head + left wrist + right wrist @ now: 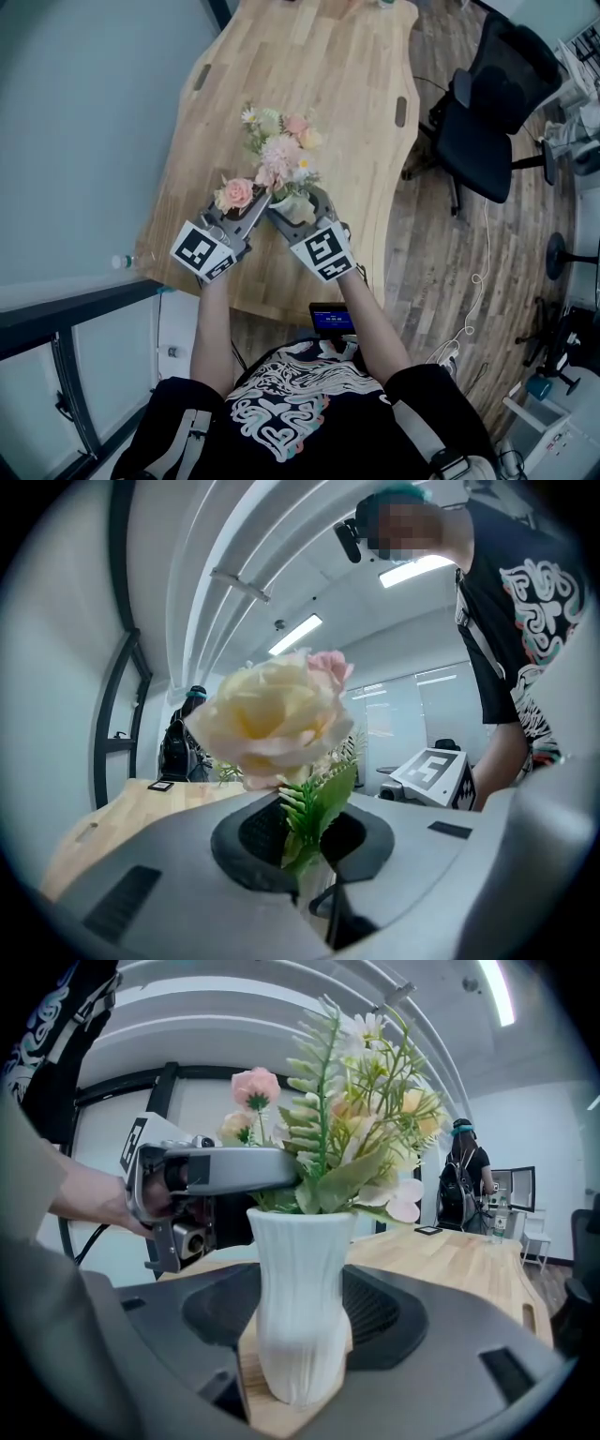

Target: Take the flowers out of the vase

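At the frame's middle, my left gripper pinches the flower, my right gripper hugs the vase; I should lift straight up.

L claw pinched on leafy stem of cream rose; wood tabletop bg left, person's arm at right.
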